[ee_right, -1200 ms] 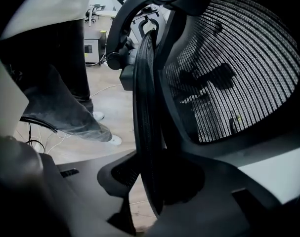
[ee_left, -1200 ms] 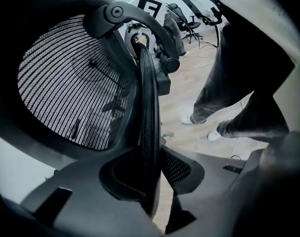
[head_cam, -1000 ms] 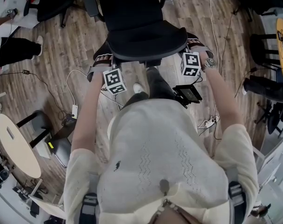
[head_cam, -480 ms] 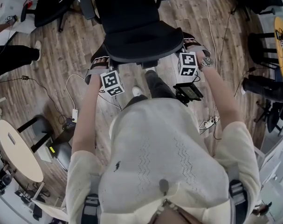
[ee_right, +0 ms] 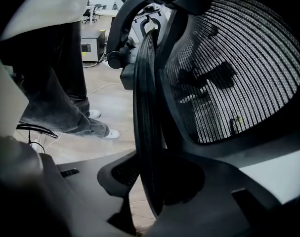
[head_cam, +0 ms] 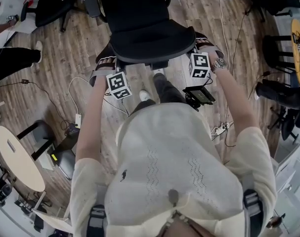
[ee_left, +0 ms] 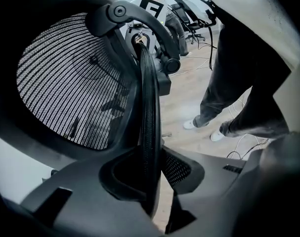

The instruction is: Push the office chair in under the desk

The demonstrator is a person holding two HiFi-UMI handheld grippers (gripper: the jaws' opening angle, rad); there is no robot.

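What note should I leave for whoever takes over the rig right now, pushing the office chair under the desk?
Left tongs: shut on the backrest rim of the office chair, at its left edge.
Right tongs: shut on the same rim, at its right edge.
Chair: on the wood floor straight ahead, seat facing away from you. The desk is not clearly in view.
Done: both grips are set.
Left: roll the chair under the desk, then let go. Mind the power strip on the floor to your right.
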